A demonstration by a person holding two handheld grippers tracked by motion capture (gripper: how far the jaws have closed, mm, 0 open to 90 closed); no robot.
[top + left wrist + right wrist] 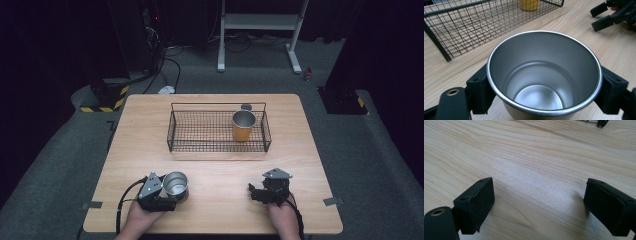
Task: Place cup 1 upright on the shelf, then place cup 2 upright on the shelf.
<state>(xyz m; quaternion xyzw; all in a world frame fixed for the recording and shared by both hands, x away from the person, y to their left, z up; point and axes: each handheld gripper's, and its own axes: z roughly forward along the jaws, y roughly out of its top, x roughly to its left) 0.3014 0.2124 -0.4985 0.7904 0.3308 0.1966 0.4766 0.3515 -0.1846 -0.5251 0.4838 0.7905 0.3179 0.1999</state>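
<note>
Left gripper level – clamped on steel cup.

Even overhead light falls on the wooden table while the surrounding floor and background sink into near darkness; soft glare whitens the grain between the right gripper's jaws; the steel cup shows smooth, diffuse reflections; the high view is soft and low in detail; close jaws blur slightly.

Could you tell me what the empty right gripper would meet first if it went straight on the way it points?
Probably the light wooden tabletop: the right gripper tilts down at bare wood, with the black wire basket farther off.
</note>
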